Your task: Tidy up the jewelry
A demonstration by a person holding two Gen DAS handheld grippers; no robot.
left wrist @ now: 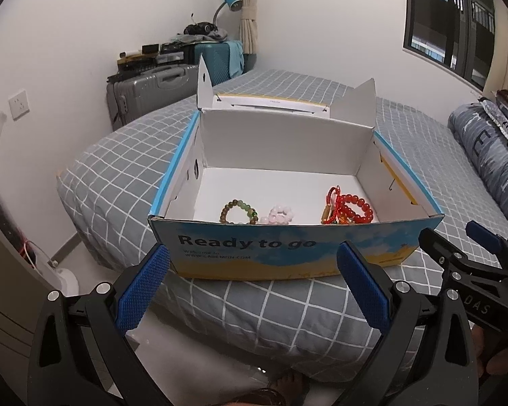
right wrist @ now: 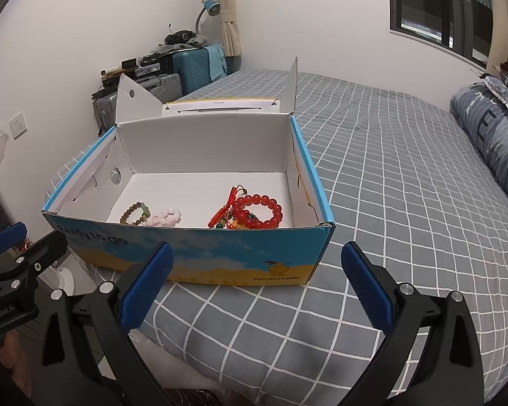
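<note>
Bracelets [right wrist: 199,215] lie in the box [right wrist: 220,257]; left tool [left wrist: 250,284] and right tool [right wrist: 257,284] gape, empty.

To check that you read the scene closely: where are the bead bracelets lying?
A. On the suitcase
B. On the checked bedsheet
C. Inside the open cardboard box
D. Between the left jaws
C: the red bracelet, pink bracelet and green-brown bracelet all rest on the floor of the box.

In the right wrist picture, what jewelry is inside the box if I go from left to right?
Green-brown bead bracelet → pink bead bracelet → red woven cord bracelet → red bead bracelet. All lie on the floor of the open box, near its front wall.
</note>
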